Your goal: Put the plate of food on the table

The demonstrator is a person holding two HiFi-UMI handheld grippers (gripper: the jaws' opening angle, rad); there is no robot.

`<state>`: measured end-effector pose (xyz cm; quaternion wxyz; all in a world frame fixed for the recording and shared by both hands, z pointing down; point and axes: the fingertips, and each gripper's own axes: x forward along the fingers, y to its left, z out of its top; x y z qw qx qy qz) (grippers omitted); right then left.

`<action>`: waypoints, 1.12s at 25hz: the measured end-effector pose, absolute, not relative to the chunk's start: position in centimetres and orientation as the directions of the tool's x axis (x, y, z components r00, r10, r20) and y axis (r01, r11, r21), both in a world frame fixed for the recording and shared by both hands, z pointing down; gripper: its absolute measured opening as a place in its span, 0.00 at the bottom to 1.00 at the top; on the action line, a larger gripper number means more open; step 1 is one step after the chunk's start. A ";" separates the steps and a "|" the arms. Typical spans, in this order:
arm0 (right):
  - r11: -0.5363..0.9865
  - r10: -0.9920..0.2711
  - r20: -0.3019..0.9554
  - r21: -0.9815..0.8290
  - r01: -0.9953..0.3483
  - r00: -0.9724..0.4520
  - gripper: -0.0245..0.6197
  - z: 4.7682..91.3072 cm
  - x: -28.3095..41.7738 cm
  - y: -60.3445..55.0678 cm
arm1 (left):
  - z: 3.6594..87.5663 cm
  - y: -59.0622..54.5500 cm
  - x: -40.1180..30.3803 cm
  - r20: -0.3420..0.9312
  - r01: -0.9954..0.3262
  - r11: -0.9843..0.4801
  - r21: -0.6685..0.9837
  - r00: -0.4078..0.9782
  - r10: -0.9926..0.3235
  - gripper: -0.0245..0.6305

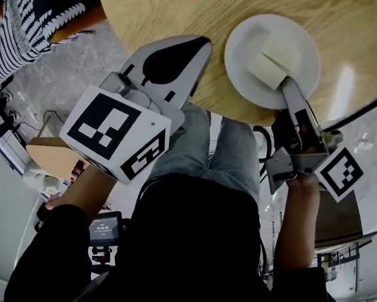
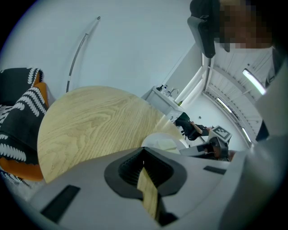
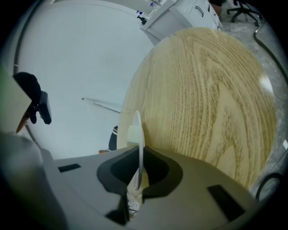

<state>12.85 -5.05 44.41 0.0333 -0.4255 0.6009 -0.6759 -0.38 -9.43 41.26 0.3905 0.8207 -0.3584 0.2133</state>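
Nearest, on the near side of the table (image 1: 183,6), are the wearer's jeans (image 1: 203,142) and both tools reaching forward over its near edge. The right gripper (image 1: 288,85) is clenched on the near rim of the white plate (image 1: 243,45); in the right gripper view that rim stands edge-on between the two jaws. The plate sits over the table's near right part, just inside the edge, face up and roughly level with the top. No view shows whether its base touches the wood. It carries pale food blocks (image 1: 269,68), one behind the other, their row running from the gripped rim toward the table's middle. The plate is round and has no long axis. The left gripper (image 1: 201,46) hangs over the near edge to the left of the plate, apart from it, its jaws drawn together at the tips with nothing between them. The rest of the round wooden top is bare. Beyond the table's left side sits a person in a black-and-white patterned garment (image 1: 29,9), and off its right side a dark curved tube (image 1: 360,108) runs above the floor.
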 end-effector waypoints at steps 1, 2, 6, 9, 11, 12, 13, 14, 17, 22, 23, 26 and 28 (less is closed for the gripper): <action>-0.269 -0.549 0.547 -0.831 -0.486 -0.632 0.08 44.4 13.0 -5.0 | 41.2 -9.4 -0.2 0.631 -0.753 -0.440 0.489 0.654 -0.418 0.05; -0.270 -0.541 0.562 -0.820 -0.504 -0.626 0.08 44.5 13.1 -5.0 | 41.0 -9.4 -0.1 0.631 -0.752 -0.442 0.489 0.655 -0.416 0.05; -0.307 -0.512 0.613 -0.784 -0.539 -0.602 0.09 44.9 13.4 -4.5 | 40.5 -9.8 -0.4 0.634 -0.755 -0.442 0.485 0.652 -0.417 0.05; -0.311 -0.517 0.613 -0.784 -0.537 -0.597 0.10 44.8 13.4 -4.7 | 40.4 -10.1 -0.6 0.635 -0.758 -0.440 0.481 0.647 -0.422 0.05; -0.324 -0.520 0.611 -0.787 -0.524 -0.597 0.10 44.9 13.4 -4.6 | 40.4 -10.2 -0.8 0.636 -0.761 -0.438 0.478 0.644 -0.425 0.05; -0.333 -0.521 0.612 -0.787 -0.518 -0.595 0.10 45.0 13.4 -4.5 | 40.4 -10.3 -0.8 0.636 -0.761 -0.439 0.477 0.644 -0.426 0.05; -0.342 -0.522 0.614 -0.787 -0.514 -0.592 0.10 45.1 13.5 -4.4 | 40.4 -10.2 -0.8 0.635 -0.760 -0.441 0.477 0.645 -0.426 0.05; -0.348 -0.523 0.616 -0.785 -0.512 -0.589 0.10 45.2 13.6 -4.3 | 40.4 -10.2 -0.8 0.634 -0.760 -0.442 0.477 0.646 -0.426 0.05; -0.353 -0.525 0.622 -0.780 -0.517 -0.580 0.11 45.2 13.8 -4.2 | 40.5 -10.1 -0.9 0.632 -0.758 -0.441 0.481 0.648 -0.425 0.05; -0.330 -0.529 0.627 -0.773 -0.542 -0.572 0.17 45.0 14.0 -4.4 | 40.7 -9.9 -0.9 0.633 -0.756 -0.443 0.482 0.650 -0.421 0.05; -0.323 -0.527 0.630 -0.770 -0.551 -0.571 0.18 44.9 14.0 -4.5 | 40.6 -10.0 -0.9 0.632 -0.756 -0.444 0.481 0.650 -0.421 0.05; -0.303 -0.522 0.644 -0.753 -0.584 -0.559 0.20 44.9 14.2 -4.5 | 40.6 -10.1 -0.9 0.631 -0.754 -0.448 0.480 0.651 -0.422 0.05; -0.284 -0.517 0.655 -0.739 -0.611 -0.551 0.22 45.1 14.4 -4.2 | 40.8 -10.0 -0.8 0.632 -0.754 -0.449 0.480 0.652 -0.420 0.05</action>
